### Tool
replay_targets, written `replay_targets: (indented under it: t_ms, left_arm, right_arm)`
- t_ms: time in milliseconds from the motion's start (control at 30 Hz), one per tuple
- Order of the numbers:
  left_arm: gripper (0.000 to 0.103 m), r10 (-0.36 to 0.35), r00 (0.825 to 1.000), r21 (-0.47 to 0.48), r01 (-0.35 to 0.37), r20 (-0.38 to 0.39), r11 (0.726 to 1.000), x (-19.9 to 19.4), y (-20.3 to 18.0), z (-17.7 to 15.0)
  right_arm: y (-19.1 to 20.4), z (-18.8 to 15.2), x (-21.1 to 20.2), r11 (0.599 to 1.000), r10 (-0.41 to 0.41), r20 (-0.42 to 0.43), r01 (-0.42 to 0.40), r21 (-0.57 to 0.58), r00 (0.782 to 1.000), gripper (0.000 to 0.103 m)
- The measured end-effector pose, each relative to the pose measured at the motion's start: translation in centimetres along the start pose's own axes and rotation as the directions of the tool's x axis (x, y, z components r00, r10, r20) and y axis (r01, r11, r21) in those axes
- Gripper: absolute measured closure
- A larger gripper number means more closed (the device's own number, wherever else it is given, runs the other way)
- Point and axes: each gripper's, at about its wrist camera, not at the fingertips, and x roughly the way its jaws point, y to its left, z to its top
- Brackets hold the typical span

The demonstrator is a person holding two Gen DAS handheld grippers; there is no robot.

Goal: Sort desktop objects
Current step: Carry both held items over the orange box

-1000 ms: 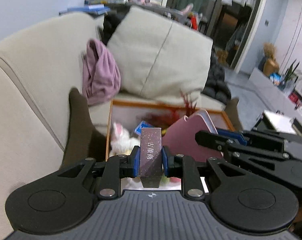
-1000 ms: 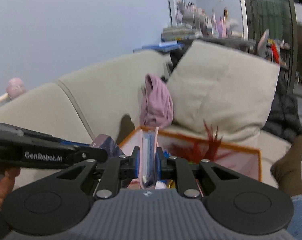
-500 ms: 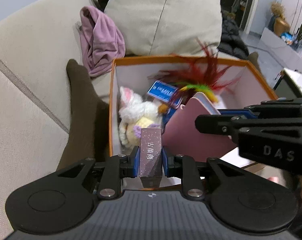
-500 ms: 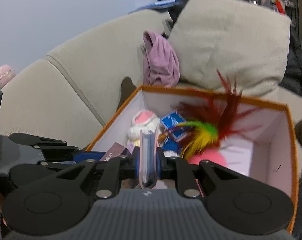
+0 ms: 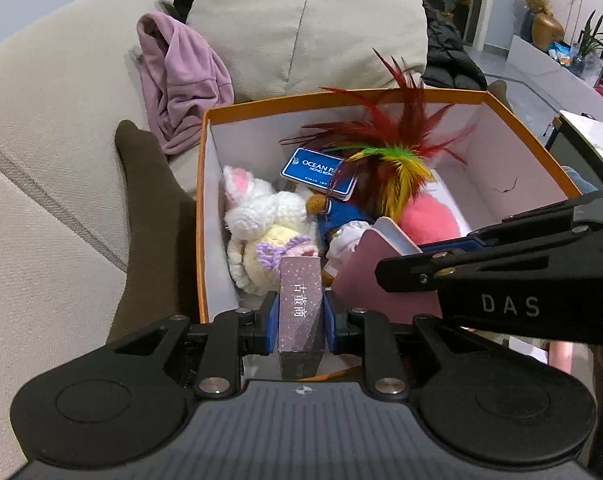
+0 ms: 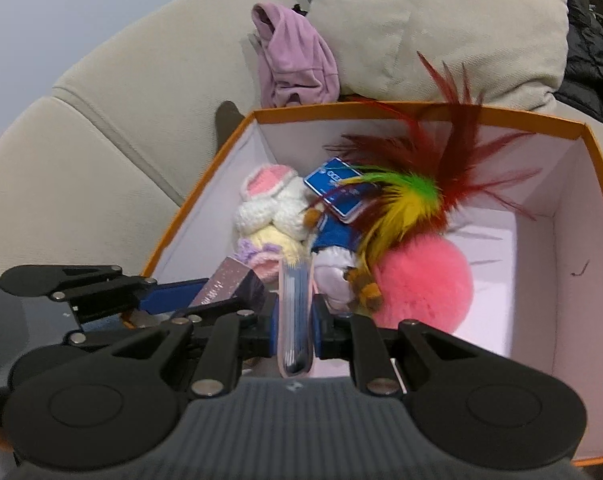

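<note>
Several toys are already lodged in the orange box [image 5: 521, 128] at frame centre; a purple carton [image 5: 301, 308] is clamped in the left claw [image 5: 301, 322] and a pink notebook [image 6: 295, 320] in the right claw [image 6: 295, 338], both over the box's near edge, unreleased

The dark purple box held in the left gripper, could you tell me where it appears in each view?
Left wrist view: the purple box stands upright at bottom centre, clamped in the left gripper.
Right wrist view: it lies at lower left, tilted, over the orange box's near corner.
Shared landmark: the white knitted bunny.
</note>
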Motion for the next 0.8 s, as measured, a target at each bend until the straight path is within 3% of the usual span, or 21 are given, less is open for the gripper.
replay_targets:
  t_ms: [167, 467, 567, 700, 800]
  left_arm:
    - [0.076, 0.001, 0.999, -0.006, 0.0, 0.036, 1.0, -0.1, 0.0, -0.3]
    - [0.075, -0.044, 0.985, -0.12, 0.065, 0.169, 0.991, -2.3, 2.5, -1.4]
    - [0.075, -0.051, 0.977, -0.196, 0.093, 0.208, 0.976, -3.2, 4.0, -1.7]
    - [0.074, -0.081, 0.953, -0.312, 0.175, 0.291, 0.934, -4.5, 6.3, -2.0]
    - [0.074, -0.023, 0.955, -0.359, 0.133, 0.295, 0.924, -4.6, 7.3, -2.4]
  right_arm:
    - [0.0, 0.3, 0.0, 1.0, -0.01, -0.034, 0.009, -0.006, 0.999, 0.086]
    - [0.5, 0.6, 1.2, 0.987, 0.015, -0.007, -0.013, 0.163, 1.0, 0.087]
    - [1.7, 0.6, 1.3, 0.988, -0.018, 0.012, 0.015, 0.156, 1.0, 0.086]
    - [2.7, 0.4, 1.5, 0.985, -0.044, 0.027, 0.039, 0.168, 0.999, 0.086]
    - [3.1, 0.3, 1.6, 0.98, -0.009, 0.008, 0.007, 0.199, 1.0, 0.083]
